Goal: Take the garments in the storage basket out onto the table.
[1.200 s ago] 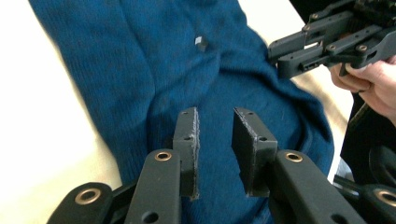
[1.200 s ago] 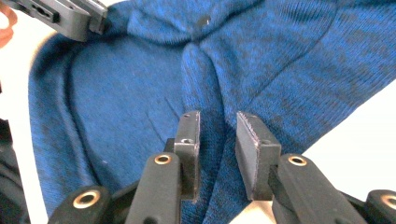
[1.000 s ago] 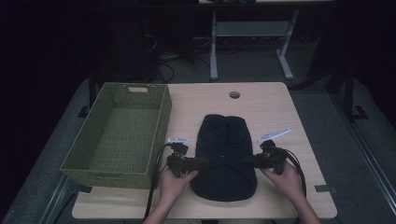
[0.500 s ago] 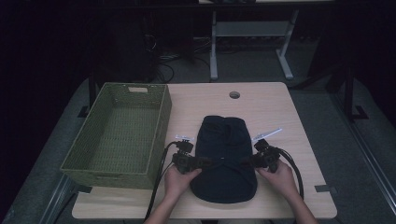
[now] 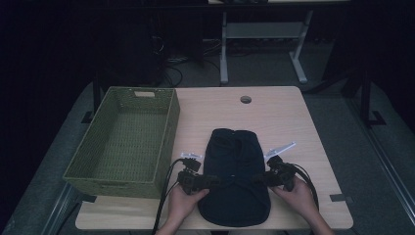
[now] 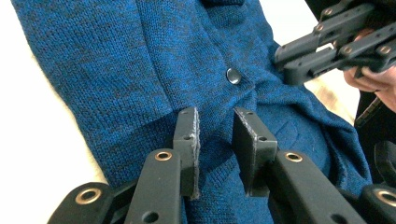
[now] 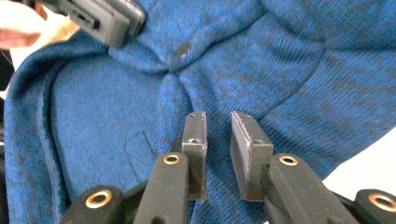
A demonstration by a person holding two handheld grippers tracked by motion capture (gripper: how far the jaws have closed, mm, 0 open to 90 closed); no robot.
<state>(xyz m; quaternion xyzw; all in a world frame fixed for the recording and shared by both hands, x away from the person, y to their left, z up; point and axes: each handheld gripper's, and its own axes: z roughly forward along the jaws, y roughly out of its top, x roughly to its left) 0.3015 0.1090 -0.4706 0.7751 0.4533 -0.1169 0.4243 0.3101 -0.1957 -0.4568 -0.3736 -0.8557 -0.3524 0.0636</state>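
The wooden table [image 5: 288, 122] spreads out in front of me, pale and bare along its far half, with a small round cable hole [image 5: 245, 100] near the far edge. On its left side stands the green woven basket [image 5: 161, 142], long and rectangular, one end reaching past the near-left part of the table top.

Just right of the basket, not touching it, lies the blue knitted cardigan [image 5: 235, 181], spread flat on the near middle of the table and looking almost black from the high view. It is narrower at its far end and bunched inward about halfway down, where I work on it from both sides. A dark snap button [image 6: 233, 75] sits on the knit just beyond that gathered fold.

My left gripper [image 5: 211, 182] comes in from the cardigan's left edge, lying low and pointing across the cloth. In the left gripper view [image 6: 215, 140] its jaws stand a narrow gap apart, with a ridge of knit rising between them; I cannot tell whether the pads press on it.

My right gripper [image 5: 258, 179] comes in from the opposite edge, facing the left one. In the right gripper view [image 7: 218, 135] its jaws also stand a little apart over the wool, and the knit between them looks flat rather than pinched.
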